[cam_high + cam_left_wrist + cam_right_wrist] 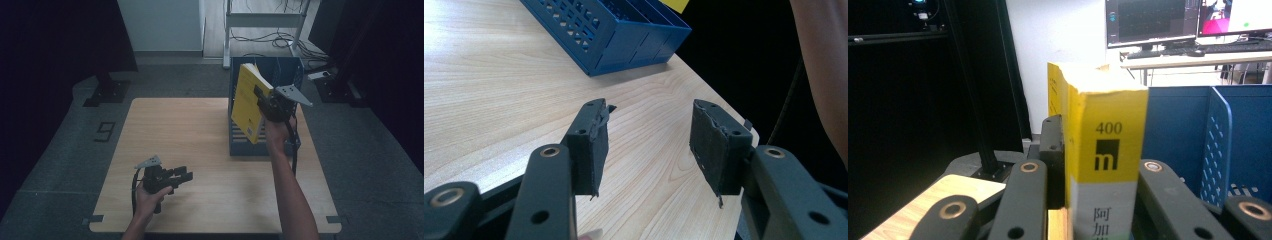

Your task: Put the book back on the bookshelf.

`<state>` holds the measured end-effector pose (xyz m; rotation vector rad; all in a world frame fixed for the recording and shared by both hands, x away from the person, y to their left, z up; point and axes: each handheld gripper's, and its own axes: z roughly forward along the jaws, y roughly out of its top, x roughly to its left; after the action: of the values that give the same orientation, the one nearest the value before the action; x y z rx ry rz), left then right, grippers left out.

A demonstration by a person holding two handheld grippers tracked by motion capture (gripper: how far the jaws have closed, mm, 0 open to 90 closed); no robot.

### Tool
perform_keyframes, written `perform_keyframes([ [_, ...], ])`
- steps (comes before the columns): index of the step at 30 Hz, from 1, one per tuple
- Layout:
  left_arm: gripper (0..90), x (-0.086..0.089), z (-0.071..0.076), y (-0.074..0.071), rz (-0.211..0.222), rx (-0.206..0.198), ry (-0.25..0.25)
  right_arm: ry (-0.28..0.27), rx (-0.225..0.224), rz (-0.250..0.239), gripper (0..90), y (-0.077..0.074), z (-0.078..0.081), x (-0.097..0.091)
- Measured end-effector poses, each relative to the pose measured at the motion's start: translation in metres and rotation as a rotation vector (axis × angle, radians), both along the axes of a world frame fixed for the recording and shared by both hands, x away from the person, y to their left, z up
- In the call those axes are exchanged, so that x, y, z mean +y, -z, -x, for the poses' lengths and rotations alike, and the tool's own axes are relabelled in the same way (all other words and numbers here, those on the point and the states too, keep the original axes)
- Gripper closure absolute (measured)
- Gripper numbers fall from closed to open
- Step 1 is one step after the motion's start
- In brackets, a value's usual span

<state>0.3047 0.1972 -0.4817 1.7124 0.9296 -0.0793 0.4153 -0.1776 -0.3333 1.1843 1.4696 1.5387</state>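
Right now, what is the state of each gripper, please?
Left gripper: open, empty, low over the table.
Right gripper: shut on the yellow book, held up at the blue rack.

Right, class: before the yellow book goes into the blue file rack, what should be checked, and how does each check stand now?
1. Right gripper clamped on the yellow book: ok.
2. Book lifted off the table: ok.
3. Book over the blue file rack: ok.
4. Slot below free of other books: cannot tell.
5. Left gripper open, holding nothing, away from the rack: ok.
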Motion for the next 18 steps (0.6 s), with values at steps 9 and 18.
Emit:
perform_keyframes([
  [9, 49.3, 0.0, 0.0, 0.0, 0.003, 0.002, 0.0, 0.015, 0.0, 0.014, 74.7, 0.0, -0.008, 0.007],
  [18, 49.3, 0.002, 0.0, 0.0, 0.007, 0.003, -0.001, 0.025, 0.006, 0.015, 74.7, 0.002, -0.018, 0.011],
])
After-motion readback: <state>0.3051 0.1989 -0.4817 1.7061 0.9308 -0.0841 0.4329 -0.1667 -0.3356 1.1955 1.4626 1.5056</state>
